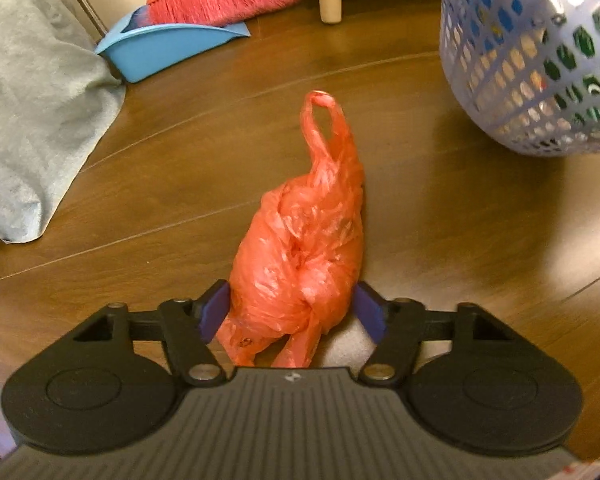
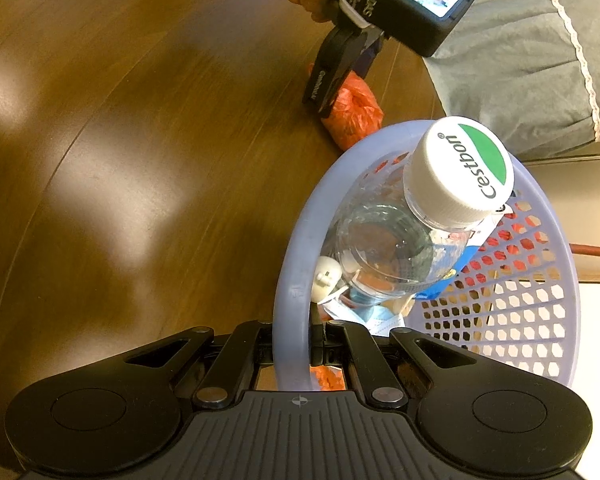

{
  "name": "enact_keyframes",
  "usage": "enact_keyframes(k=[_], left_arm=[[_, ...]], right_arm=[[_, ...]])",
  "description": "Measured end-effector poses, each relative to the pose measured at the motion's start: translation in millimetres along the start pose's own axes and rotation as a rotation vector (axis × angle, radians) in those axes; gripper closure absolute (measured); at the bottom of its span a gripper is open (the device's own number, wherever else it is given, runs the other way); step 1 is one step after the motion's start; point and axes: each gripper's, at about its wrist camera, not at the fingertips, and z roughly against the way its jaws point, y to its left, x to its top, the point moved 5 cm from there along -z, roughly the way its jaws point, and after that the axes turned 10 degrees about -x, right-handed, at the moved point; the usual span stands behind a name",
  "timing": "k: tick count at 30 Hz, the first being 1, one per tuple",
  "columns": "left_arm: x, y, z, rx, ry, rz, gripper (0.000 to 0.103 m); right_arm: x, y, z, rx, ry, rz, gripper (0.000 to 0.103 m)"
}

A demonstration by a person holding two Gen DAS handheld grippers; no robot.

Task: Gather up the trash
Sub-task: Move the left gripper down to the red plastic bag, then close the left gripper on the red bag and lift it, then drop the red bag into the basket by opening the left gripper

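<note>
- Step in hand: the left gripper (image 1: 292, 310), jaws wide, straddles the orange plastic bag (image 1: 300, 248) lying on the wooden floor (image 1: 440, 220)
- The right gripper (image 2: 292, 354) is clamped on the rim of the lavender basket (image 2: 296, 248)
- Next, I judge: close on the bag, lift it into the basket
</note>
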Motion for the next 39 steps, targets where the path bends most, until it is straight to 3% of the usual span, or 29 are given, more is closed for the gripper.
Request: enact_keyframes(k=[7, 13, 18, 29, 36, 39], left_arm=[[0.4, 2.4, 5.7, 0.004, 0.015, 0.048, 0.061], [-17.4, 14.1, 37.5, -0.009, 0.006, 0.155, 0.062], [-36.0, 28.0, 94.6, -0.005, 0.001, 0.208, 0.062], [-41.9, 21.4, 233.2, -0.027, -0.052, 0.197, 0.062], [-30.9, 2.4, 288.5, -0.072, -0.049, 0.118, 0.062], [-25.4, -6.0, 302.5, -0.084, -0.038, 0.073, 0.062]], right_arm=[[-1.0, -1.0, 1.7, 0.0, 0.0, -0.008, 0.103], [1.9, -3.5, 6.9, 0.015, -0.016, -0.013, 0.103], [9.3, -5.0, 18.7, 0.049, -0.036, -0.007, 0.103], [46.7, 8.9, 67.9, 0.179, -0.189, 0.05, 0.103], [82.5, 15.3, 101.4, 0.323, -0.286, 0.019, 0.102], [87.8, 22.4, 110.3, 0.345, -0.364, 0.029, 0.102]])
